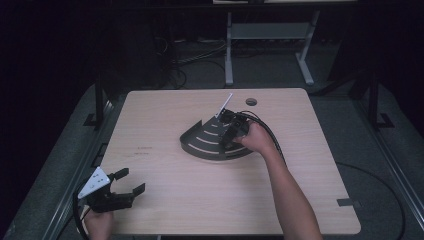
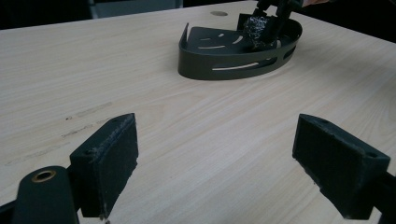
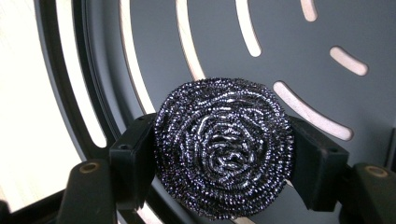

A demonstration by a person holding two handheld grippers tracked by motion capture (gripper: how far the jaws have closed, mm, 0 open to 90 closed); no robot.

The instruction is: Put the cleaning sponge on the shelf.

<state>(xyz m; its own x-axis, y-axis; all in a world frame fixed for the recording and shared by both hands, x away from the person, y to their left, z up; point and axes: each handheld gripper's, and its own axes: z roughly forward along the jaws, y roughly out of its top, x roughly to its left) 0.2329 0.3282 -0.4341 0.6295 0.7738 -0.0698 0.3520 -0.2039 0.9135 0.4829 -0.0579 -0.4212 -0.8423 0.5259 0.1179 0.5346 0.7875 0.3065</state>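
A round steel-wool scourer [image 3: 224,148] is squeezed between the jaws of my right gripper [image 3: 224,161], just above the slotted floor of a dark quarter-round metal corner shelf [image 3: 224,51]. From above, the right gripper [image 1: 231,131] points down into that shelf [image 1: 202,142] near the table's middle. In the left gripper view the scourer [image 2: 256,30] hangs dark and glittering inside the shelf [image 2: 219,65]. My left gripper [image 1: 129,182] rests at the near left corner of the table, its jaws wide apart with nothing between them [image 2: 215,168].
A light wooden table [image 1: 165,200] carries the shelf. A round cable hole [image 1: 251,101] lies near its far edge. A white strip [image 1: 224,106] sticks up behind the shelf. A desk frame and cables stand on the floor beyond.
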